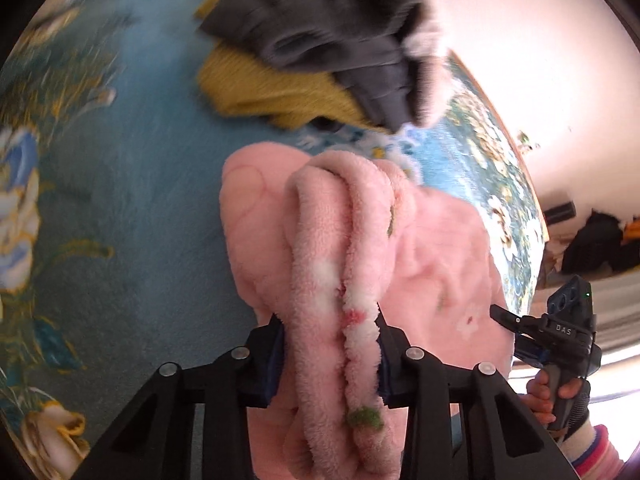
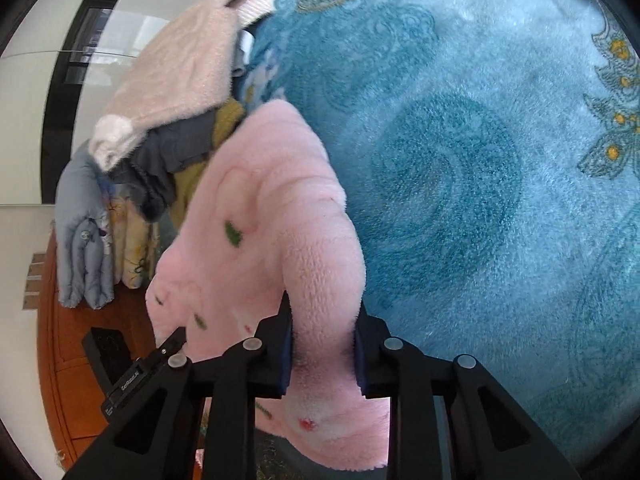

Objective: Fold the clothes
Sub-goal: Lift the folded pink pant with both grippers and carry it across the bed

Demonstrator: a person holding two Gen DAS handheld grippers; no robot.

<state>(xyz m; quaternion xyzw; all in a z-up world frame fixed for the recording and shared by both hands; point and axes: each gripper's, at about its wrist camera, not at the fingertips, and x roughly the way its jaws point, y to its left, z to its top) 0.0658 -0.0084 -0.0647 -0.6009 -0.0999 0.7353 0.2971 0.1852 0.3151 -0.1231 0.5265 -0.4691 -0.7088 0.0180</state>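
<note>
Left gripper [image 1: 332, 344]: clamped on bunched pink fleece garment [image 1: 432, 248] | Right gripper [image 2: 324, 344]: clamped on another fold | Garment: held between both, over blue blanket [image 2: 480, 160] | Step: likely mid-fold; next: align edges, lay flat.

Blue plush blanket [image 2: 500, 128] with tonal paisley swirls and a floral border in gold, white and blue [image 1: 24, 208], covering the whole work surface. Plain pale wall [image 1: 532, 40] behind it, washed out by strong light. White wall panels [image 2: 28, 128] divided by a broad black vertical band [image 2: 68, 92], glossy, with faint reflections. Reddish-brown wooden furniture [image 2: 64, 376] with panelled front, low at the left of the right wrist view. Small black box-like object [image 2: 108, 350] resting against the wood. Dark heap of items [image 1: 596, 244] against the far wall, too blurred to identify. Daylight bright and diffuse throughout.
</note>
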